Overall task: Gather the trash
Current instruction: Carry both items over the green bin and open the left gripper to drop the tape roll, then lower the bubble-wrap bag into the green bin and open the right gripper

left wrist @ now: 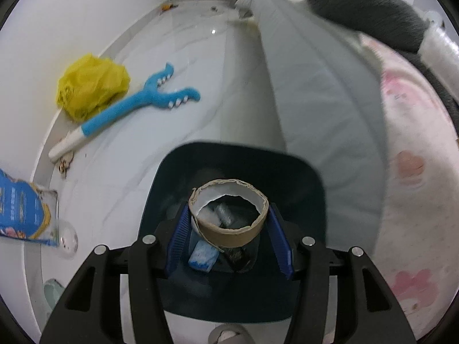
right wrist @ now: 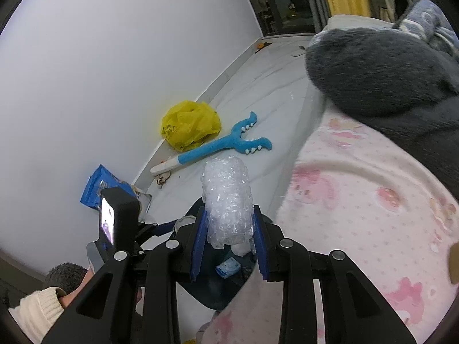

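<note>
My left gripper (left wrist: pixel 228 225) is shut on a brown cardboard tape ring (left wrist: pixel 229 215) and holds it over the open dark blue trash bin (left wrist: pixel 304 183), which has a blue packet and other scraps inside. My right gripper (right wrist: pixel 228 230) is shut on a roll of clear bubble wrap (right wrist: pixel 226 197) that stands up between the blue pads, above the same bin (right wrist: pixel 218 295). The left gripper's body (right wrist: pixel 120 215) shows at left in the right wrist view.
On the white floor lie a yellow plastic bag (left wrist: pixel 91 86), a blue plush toy stick (left wrist: pixel 137 100), a blue snack packet (left wrist: pixel 23 212) and a clear cup (left wrist: pixel 67 238). A bed with pink bedding (left wrist: pixel 416 200) and a grey blanket (right wrist: pixel 373 71) fills the right side.
</note>
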A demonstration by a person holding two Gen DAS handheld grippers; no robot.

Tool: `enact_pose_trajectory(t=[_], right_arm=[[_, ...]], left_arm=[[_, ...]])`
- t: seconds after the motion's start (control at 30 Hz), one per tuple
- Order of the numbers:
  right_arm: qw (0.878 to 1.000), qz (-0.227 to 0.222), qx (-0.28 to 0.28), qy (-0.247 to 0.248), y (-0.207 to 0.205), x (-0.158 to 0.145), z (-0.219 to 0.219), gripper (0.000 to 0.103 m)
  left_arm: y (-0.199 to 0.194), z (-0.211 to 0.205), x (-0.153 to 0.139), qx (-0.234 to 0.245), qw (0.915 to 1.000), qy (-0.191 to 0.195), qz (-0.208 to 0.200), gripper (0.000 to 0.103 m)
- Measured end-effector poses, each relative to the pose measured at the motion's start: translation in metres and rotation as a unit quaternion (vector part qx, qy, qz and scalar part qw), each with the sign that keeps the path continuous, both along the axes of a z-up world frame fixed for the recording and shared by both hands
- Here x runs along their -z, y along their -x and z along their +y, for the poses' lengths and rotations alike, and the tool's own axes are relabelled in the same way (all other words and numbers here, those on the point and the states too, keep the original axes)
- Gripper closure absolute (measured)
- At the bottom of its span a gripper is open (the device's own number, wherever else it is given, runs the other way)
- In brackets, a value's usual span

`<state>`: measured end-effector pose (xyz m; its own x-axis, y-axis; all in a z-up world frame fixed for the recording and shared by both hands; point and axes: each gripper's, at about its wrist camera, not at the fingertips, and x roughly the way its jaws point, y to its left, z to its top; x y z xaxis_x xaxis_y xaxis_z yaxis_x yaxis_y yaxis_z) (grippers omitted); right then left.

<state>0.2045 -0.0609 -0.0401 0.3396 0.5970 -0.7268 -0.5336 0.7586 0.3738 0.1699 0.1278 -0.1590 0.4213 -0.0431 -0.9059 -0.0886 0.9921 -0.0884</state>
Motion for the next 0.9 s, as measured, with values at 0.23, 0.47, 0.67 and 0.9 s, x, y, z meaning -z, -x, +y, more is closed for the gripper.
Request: enact_pose_trajectory(t=[0.23,0.47,0.67,0.9], right_arm=[[0.999,0.008,-0.020,0.024,-0.004,0.015,0.034,0.072],[0.997,0.025,-0.038,0.056,-0.006,0.034,0.062,0.072],[0.994,0.045,-0.051,0.080,-0.005,0.054,0.086,0.072],[0.990,0.066,-0.059,0.112,-0.006,0.077,0.109,0.072]], left_arm=[[0.002,0.013,0.032,-0.002,0.9975,0.022,0.067,0.046],[0.011,0.030,0.048,-0.002,0.9942,0.042,0.099,0.030],[0.018,0.044,0.038,-0.003,0.9954,0.046,0.084,0.020],[0.025,0.067,0.016,-0.018,0.9979,0.046,0.041,0.009]])
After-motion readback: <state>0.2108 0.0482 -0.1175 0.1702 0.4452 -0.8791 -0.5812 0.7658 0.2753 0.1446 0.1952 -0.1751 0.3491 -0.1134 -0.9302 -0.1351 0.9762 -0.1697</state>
